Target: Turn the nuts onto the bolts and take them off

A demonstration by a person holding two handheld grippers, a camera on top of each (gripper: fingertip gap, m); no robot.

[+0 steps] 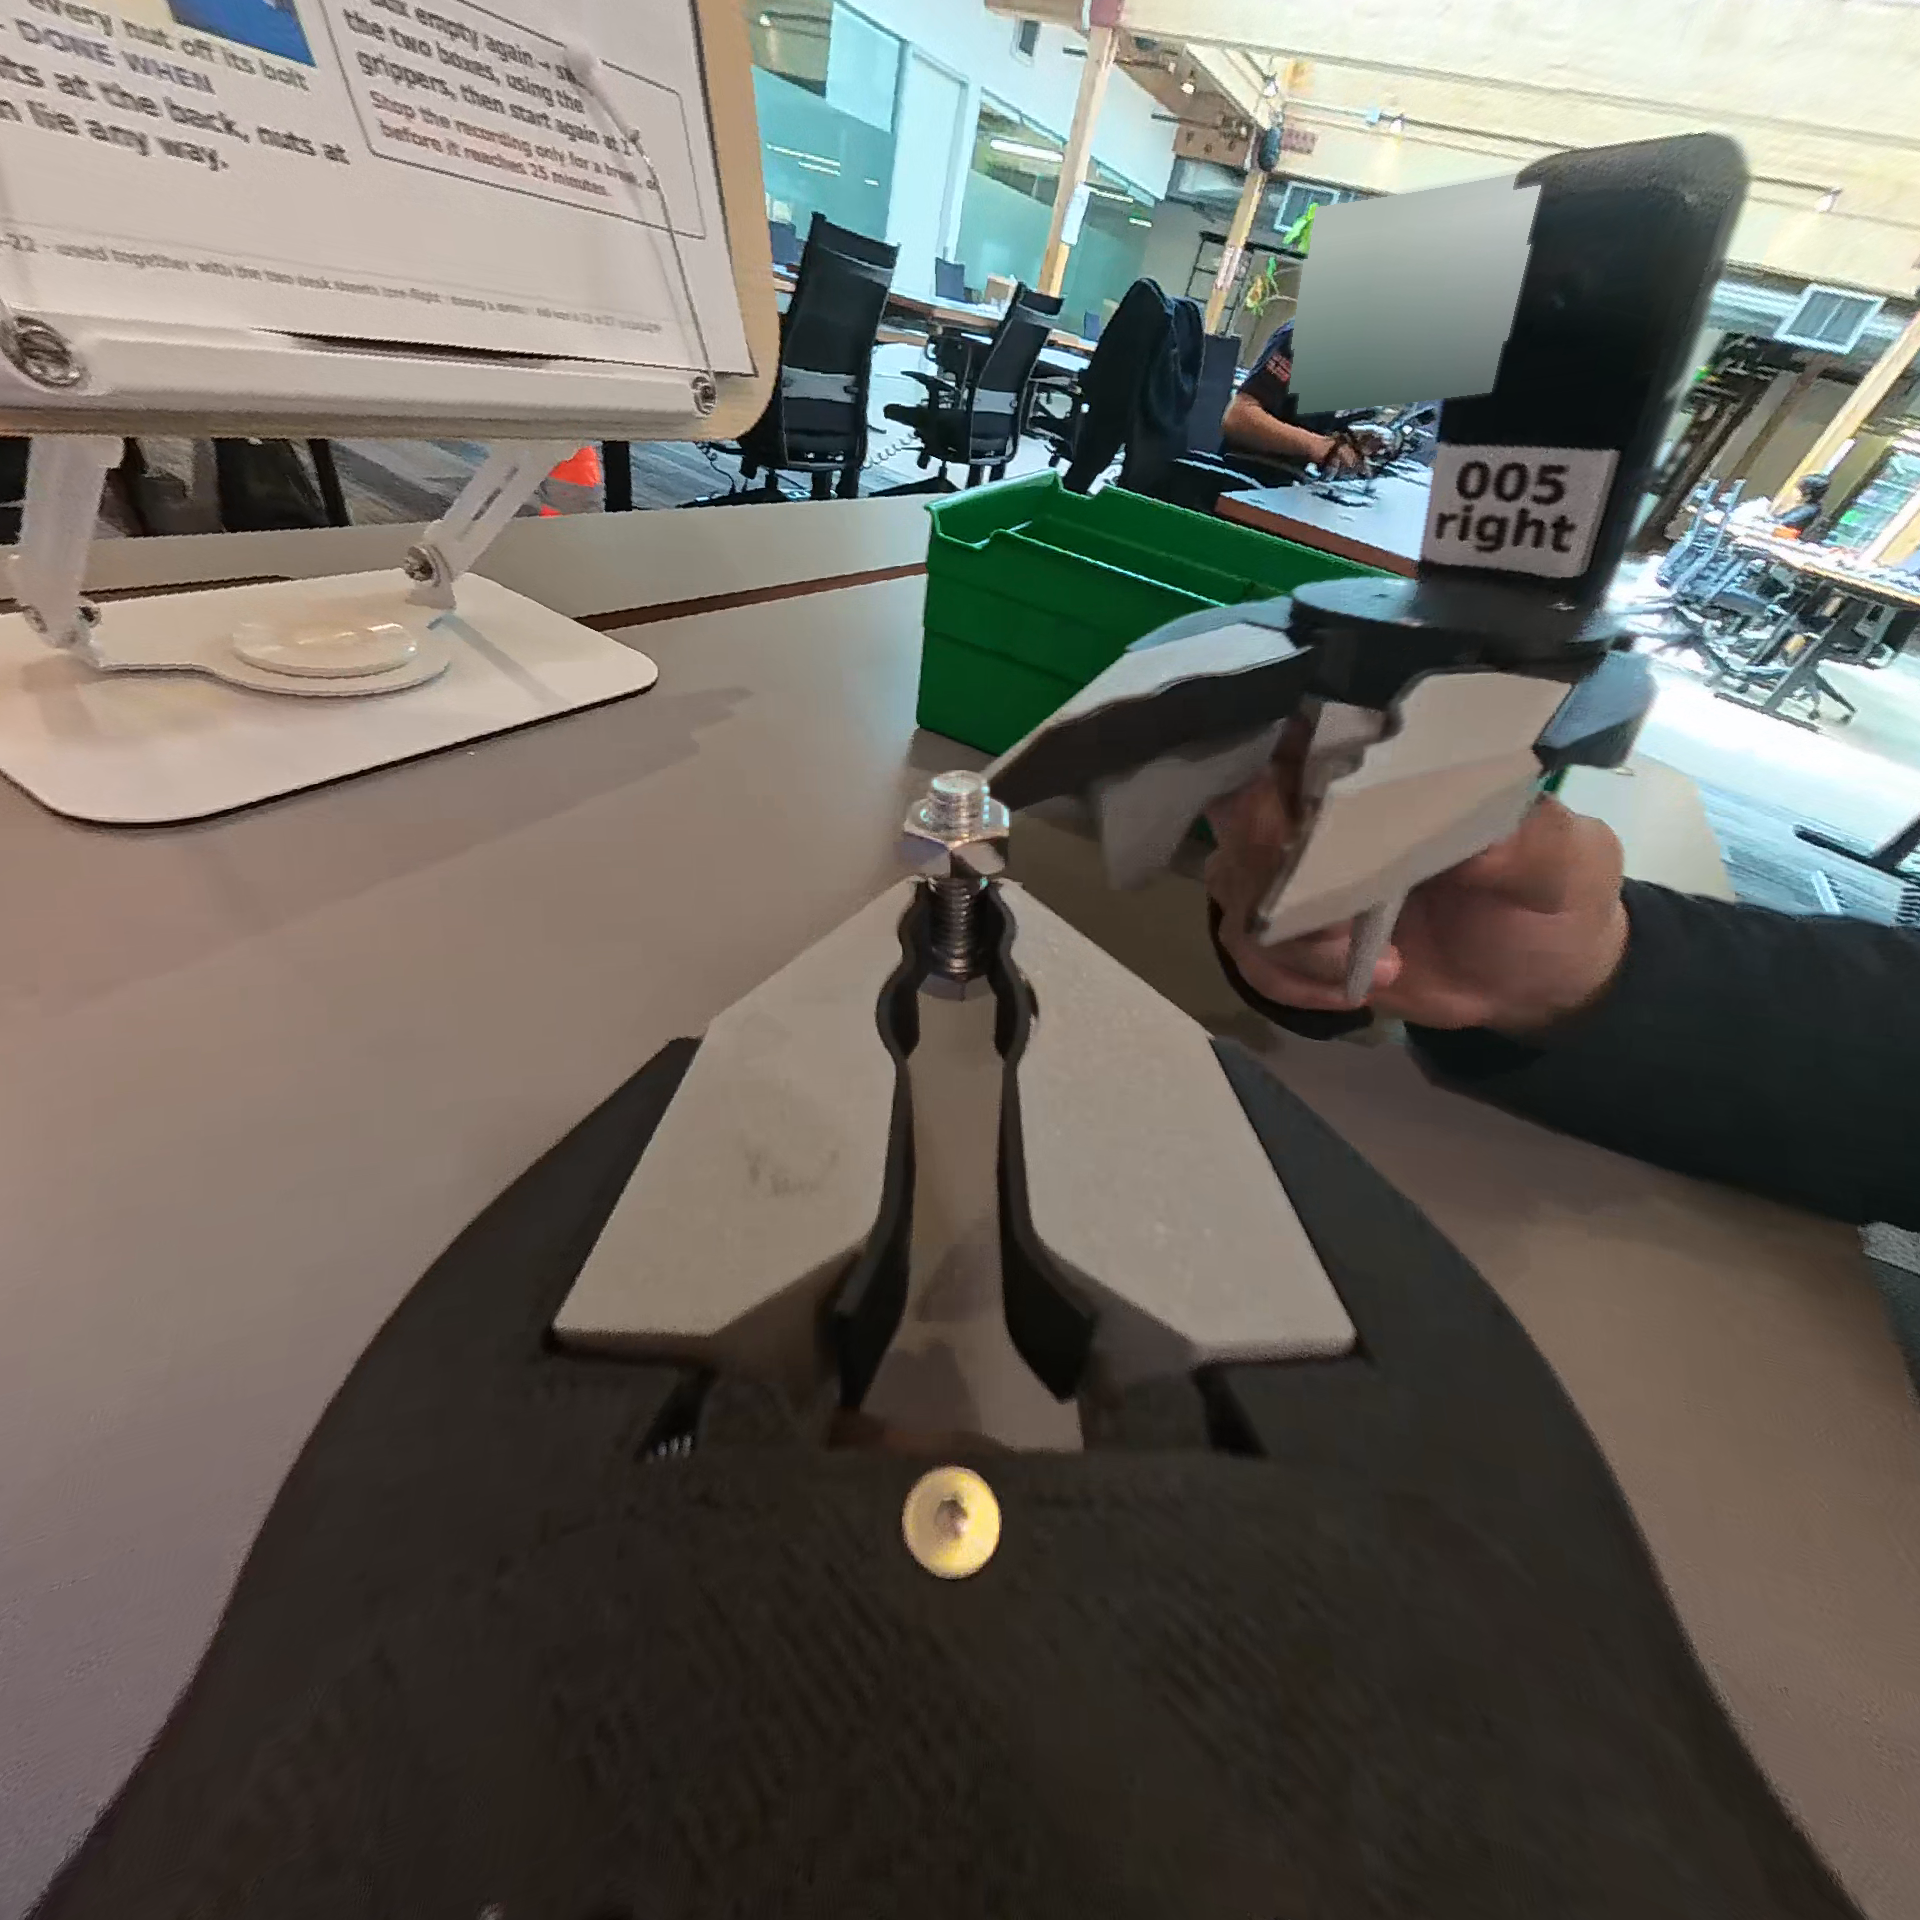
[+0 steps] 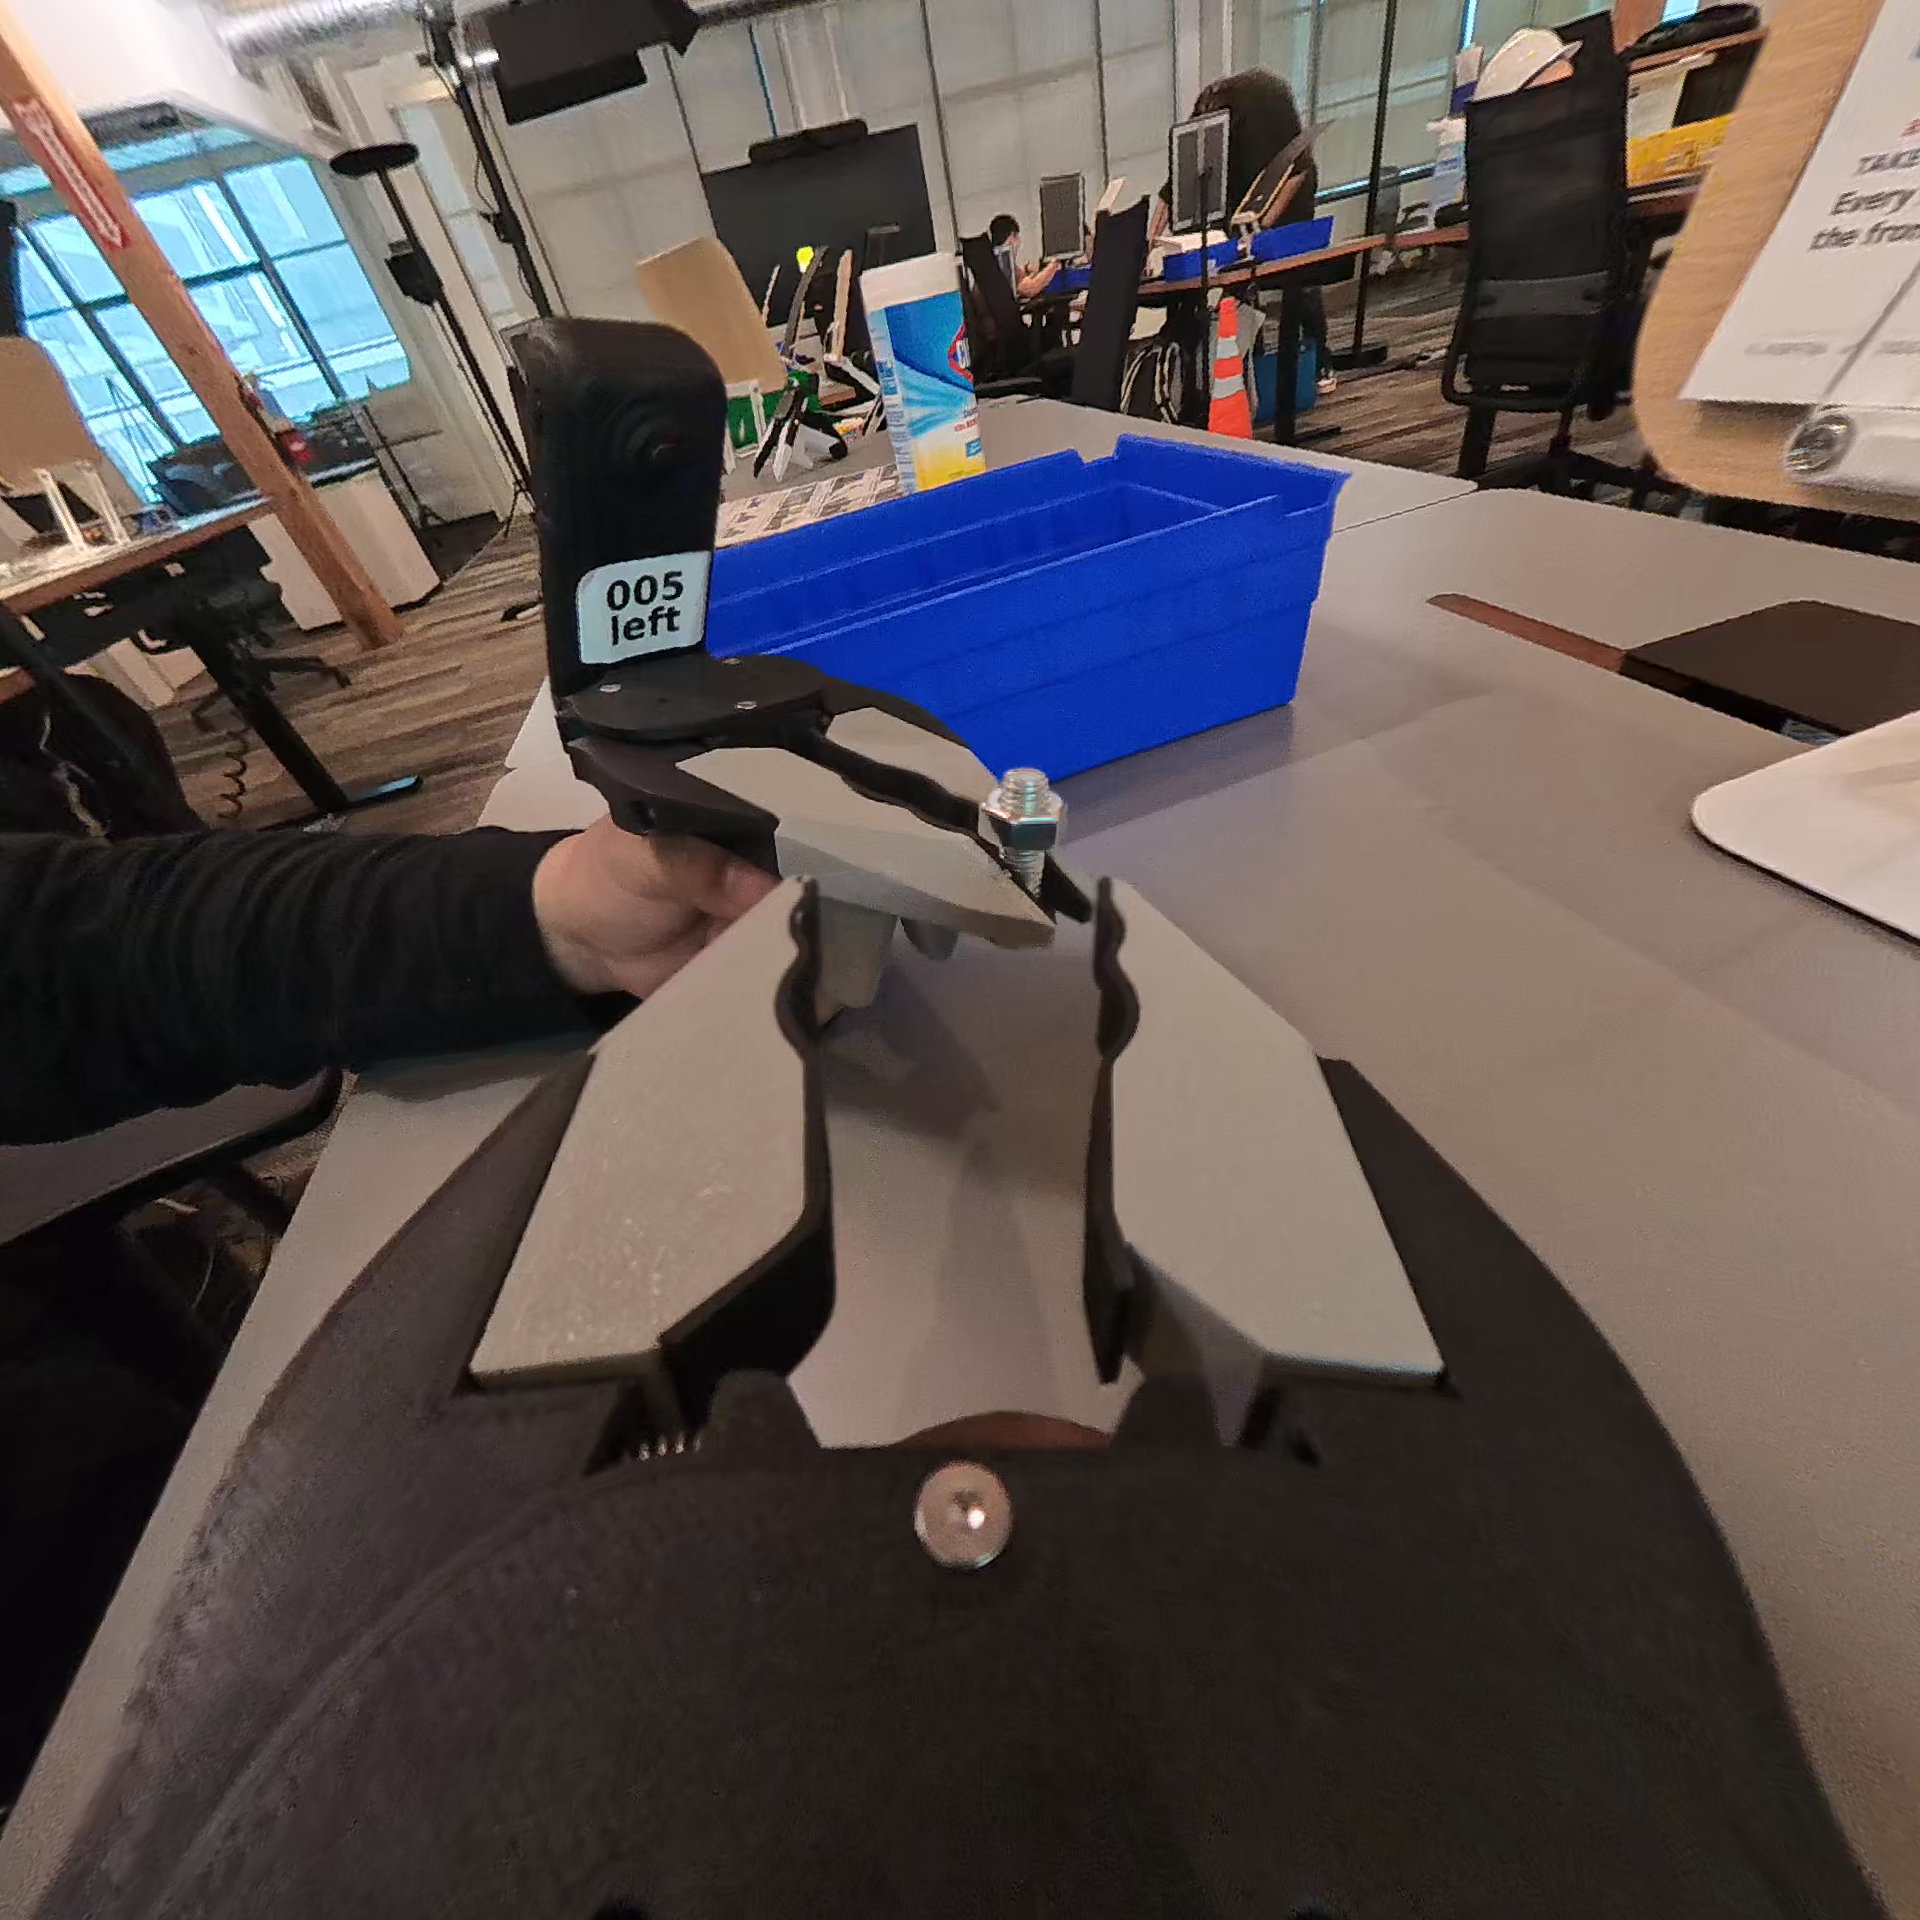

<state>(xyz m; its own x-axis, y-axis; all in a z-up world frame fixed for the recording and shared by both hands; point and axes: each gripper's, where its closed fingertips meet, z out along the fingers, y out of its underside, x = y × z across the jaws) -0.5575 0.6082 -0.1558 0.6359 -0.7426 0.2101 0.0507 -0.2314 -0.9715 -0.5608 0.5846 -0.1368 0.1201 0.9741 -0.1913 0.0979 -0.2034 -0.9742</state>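
Left gripper (image 1: pixel 956 935) is clamped on the threaded shank of a bolt (image 1: pixel 948 940), holding it upright above the grey table (image 1: pixel 312 1039), with a nut (image 1: pixel 951 823) near its top end. Right gripper (image 2: pixel 951 935) has its jaws spread and empty; the nut (image 2: pixel 1022 814) sits just beyond and slightly right of its tips, with the bolt's long axis vertical, so the right one is placed to turn it.

White printed label (image 1: pixel 1507 509) on right gripper (image 2: pixel 951 904), up and right of left gripper (image 1: pixel 961 894) fingers. Similar label (image 2: pixel 644 608) on left gripper, up-left of right fingers. Printed sheet (image 1: pixel 364 156) on stand (image 1: pixel 312 665), far upper left. Wipes canister (image 2: pixel 925 374), printed wrap, beyond fingers.
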